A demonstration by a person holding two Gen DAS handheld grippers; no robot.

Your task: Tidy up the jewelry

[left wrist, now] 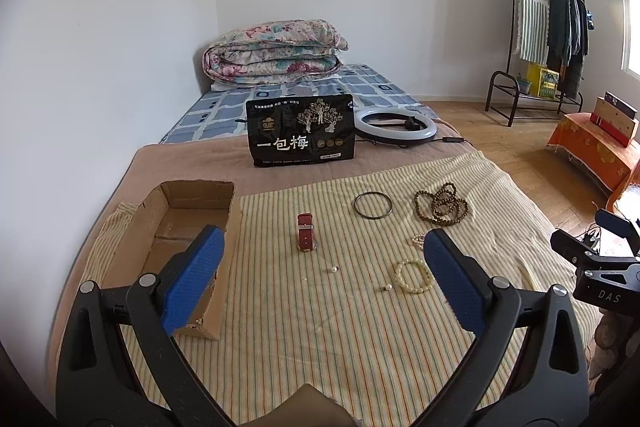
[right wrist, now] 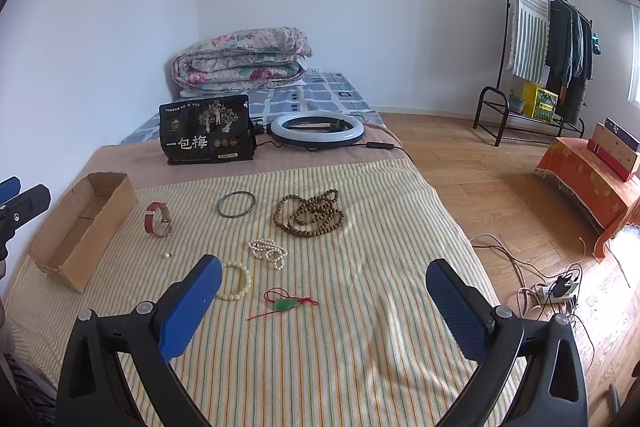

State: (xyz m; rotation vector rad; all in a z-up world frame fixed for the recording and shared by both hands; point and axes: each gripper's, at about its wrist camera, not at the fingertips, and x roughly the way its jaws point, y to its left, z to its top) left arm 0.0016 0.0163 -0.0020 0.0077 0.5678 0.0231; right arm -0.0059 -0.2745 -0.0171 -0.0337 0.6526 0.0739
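On a bed covered with a striped cloth (left wrist: 320,327), the left gripper (left wrist: 324,275) is hovering with its blue pads spread wide and nothing between them, seen from the left wrist camera. An open cardboard box (left wrist: 188,223) is sitting at the left, with a red watch (left wrist: 306,237) standing just right of it, a dark bangle (left wrist: 373,205) and brown prayer beads (left wrist: 442,205) farther back, and a cream bead bracelet (left wrist: 412,275) lying near the right pad. From the right wrist camera, the right gripper (right wrist: 324,291) is likewise hanging wide open and empty above the cloth, while a pearl strand (right wrist: 268,251) and a green pendant on red cord (right wrist: 286,303) are lying between its pads.
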